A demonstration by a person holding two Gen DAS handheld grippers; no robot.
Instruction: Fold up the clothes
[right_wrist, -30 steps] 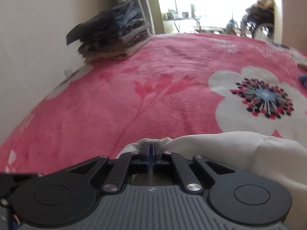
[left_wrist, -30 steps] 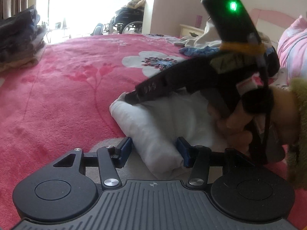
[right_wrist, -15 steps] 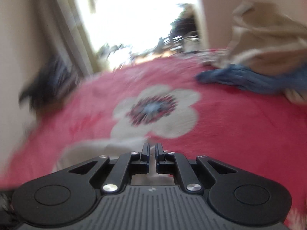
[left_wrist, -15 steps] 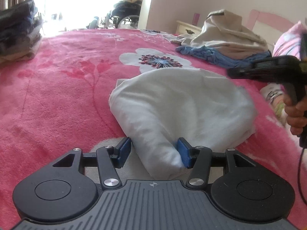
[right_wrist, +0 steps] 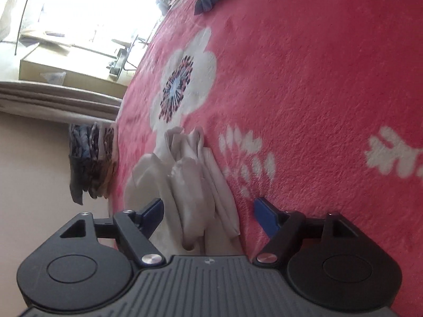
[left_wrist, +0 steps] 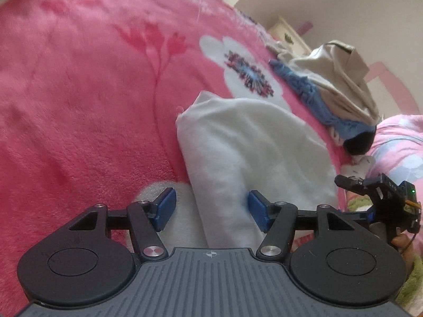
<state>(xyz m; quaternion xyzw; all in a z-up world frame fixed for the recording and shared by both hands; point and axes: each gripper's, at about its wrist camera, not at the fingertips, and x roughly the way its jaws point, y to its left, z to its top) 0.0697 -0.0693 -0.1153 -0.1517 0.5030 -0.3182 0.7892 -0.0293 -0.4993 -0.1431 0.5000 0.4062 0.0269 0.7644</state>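
We have both grippers — left gripper (left_wrist: pixel 210 208) and right gripper (right_wrist: pixel 208 215) — spread wide, each straddling an end of the folded white garment (left_wrist: pixel 248 145) on the pink blanket (left_wrist: pixel 79 92), gripping nothing. We should close on every layer evenly before lifting.

Daylight floods in from a window (right_wrist: pixel 79 13) that is blown out to plain white in the right wrist view, leaving the wall (right_wrist: pixel 31 174) below it dull. The pink blanket (left_wrist: pixel 79 105) is evenly lit, with soft shadow under the white folded garment (left_wrist: pixel 251 145). Both views curve strongly at the edges. The left wrist view is slightly soft, perhaps from motion; far clothes (left_wrist: pixel 335 79) look hazy.
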